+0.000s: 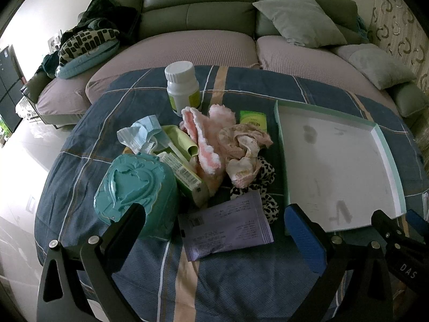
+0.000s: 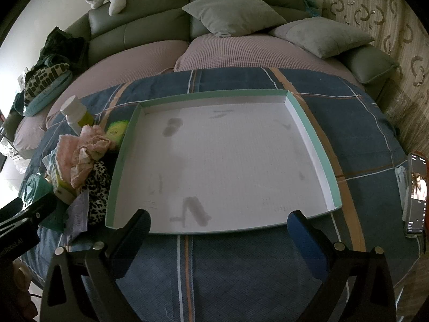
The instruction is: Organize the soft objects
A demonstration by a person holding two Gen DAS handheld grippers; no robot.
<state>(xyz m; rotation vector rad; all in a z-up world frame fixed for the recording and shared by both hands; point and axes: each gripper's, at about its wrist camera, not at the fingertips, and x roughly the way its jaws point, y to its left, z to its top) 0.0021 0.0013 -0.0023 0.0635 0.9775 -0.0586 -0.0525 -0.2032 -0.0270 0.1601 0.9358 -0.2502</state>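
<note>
A pile lies on the blue plaid cloth: a fluffy pink-and-white sock, a beige lace garment, a leopard-print cloth and a light blue face mask. The same soft pile shows at the left of the right wrist view. A shallow white tray with a green rim lies right of the pile, with nothing in it. My left gripper is open, just short of the pile. My right gripper is open at the tray's near edge.
Hard items sit in the pile: a teal case, a white pill bottle, green boxes, a purple sachet. A phone stands at the right. A sofa with cushions lies behind.
</note>
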